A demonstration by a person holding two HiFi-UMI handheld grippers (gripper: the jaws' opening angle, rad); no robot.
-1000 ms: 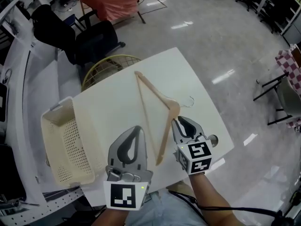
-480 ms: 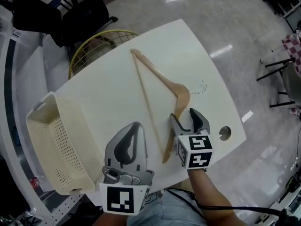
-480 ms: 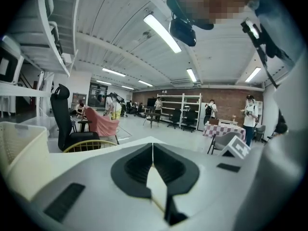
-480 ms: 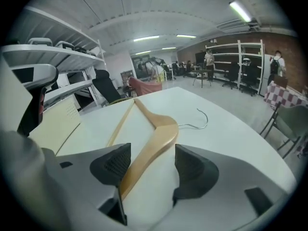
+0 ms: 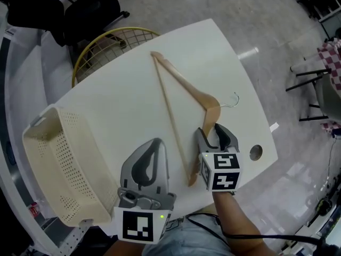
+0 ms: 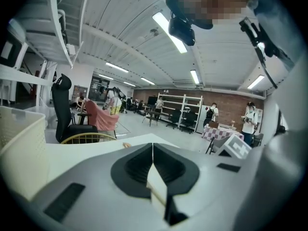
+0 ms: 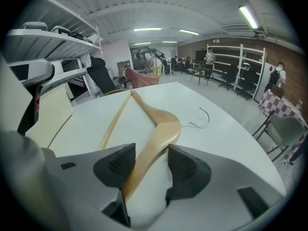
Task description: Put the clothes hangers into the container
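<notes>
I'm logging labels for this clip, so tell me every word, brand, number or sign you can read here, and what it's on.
No readable text in any view.
Left marker cube and right marker cube: black-and-white square patterns only, no letters or digits.
Wooden hanger and perforated basket: no print visible.
Background room: anything there is too small to read.

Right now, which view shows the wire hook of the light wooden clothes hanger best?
Right gripper view: the wire hook lies close and unobstructed on the white table. The head view shows it tiny; the left gripper view shows only the hanger's far tip.
</notes>
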